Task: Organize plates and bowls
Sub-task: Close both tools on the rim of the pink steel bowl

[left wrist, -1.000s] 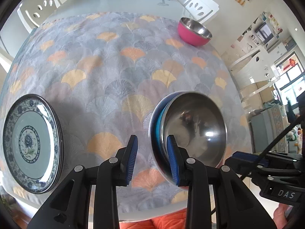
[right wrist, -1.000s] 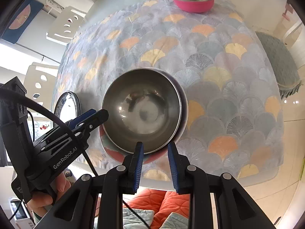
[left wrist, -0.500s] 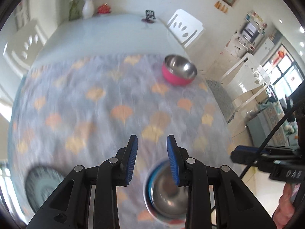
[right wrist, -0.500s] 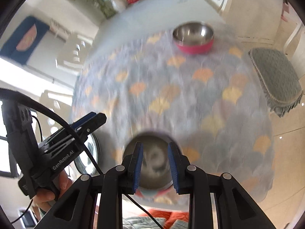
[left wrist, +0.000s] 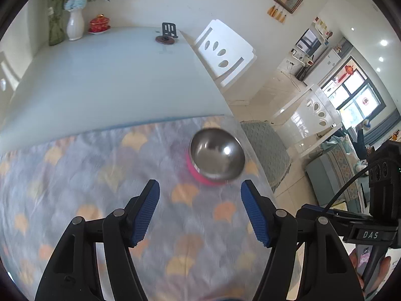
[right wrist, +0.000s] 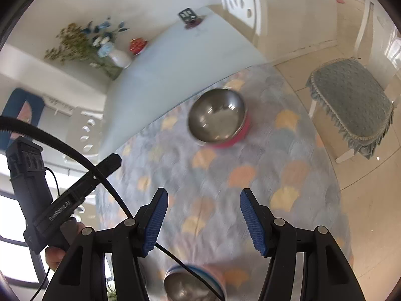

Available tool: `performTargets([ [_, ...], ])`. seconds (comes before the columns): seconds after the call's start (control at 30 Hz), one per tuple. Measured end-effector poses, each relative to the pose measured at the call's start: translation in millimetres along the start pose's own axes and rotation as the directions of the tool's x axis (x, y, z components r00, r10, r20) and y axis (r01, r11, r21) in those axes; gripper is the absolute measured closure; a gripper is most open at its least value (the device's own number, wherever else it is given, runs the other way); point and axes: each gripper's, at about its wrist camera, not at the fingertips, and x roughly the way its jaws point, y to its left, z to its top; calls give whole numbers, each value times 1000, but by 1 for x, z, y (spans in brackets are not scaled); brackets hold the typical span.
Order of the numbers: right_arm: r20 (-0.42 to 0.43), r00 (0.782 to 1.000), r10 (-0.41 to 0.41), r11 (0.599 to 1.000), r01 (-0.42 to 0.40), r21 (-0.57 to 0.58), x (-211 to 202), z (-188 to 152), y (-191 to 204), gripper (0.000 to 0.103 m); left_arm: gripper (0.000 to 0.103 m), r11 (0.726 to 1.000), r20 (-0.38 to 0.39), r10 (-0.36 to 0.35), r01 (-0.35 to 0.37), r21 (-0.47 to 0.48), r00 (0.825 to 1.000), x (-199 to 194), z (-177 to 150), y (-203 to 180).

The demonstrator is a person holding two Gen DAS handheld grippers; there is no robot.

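Landmark here is the pink-sided steel bowl (left wrist: 216, 159), sitting upright with its mouth up on the fan-patterned grey and orange tablecloth (left wrist: 100, 175); it's round, so no real long axis. It sits close to the cloth's far edge and near the table's right-hand edge.

Going left to right in the left wrist view: far back-left of the bowl there's a white vase of blue flowers (left wrist: 75, 25) and a small red lidded pot (left wrist: 99, 22) by the wall, then bare pale glass tabletop (left wrist: 112, 75) behind the bowl, then a white chair with oval cutouts (left wrist: 225, 52) back-right of it.

The left gripper (left wrist: 200, 213) hangs in front of the bowl, jaws opening, nothing between them. Same for the right gripper (right wrist: 202, 218): jaws opening, empty.

In the right wrist view a second steel bowl with a blue rim (right wrist: 193, 283) sits well nearer than the pink one, at the table's near edge. Right of the pink bowl, off the table, is a green cushioned stool (right wrist: 351, 100) on tiled floor. Lots of free cloth between the 2 bowls.
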Motion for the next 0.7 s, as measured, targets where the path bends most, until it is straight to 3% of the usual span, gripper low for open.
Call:
performTargets([
  [0.3, -12, 992, -123, 991, 123, 43, 62, 60, -33, 45, 39, 999, -124, -44, 40, -35, 991, 96, 33, 7],
  [0.47, -68, 991, -117, 992, 121, 46, 98, 76, -43, 45, 42, 997, -182, -49, 39, -61, 982, 133, 35, 15],
  [0.7, -121, 986, -113, 992, 119, 42, 131, 80, -51, 45, 48, 996, -226, -63, 47, -75, 972, 157, 32, 22],
])
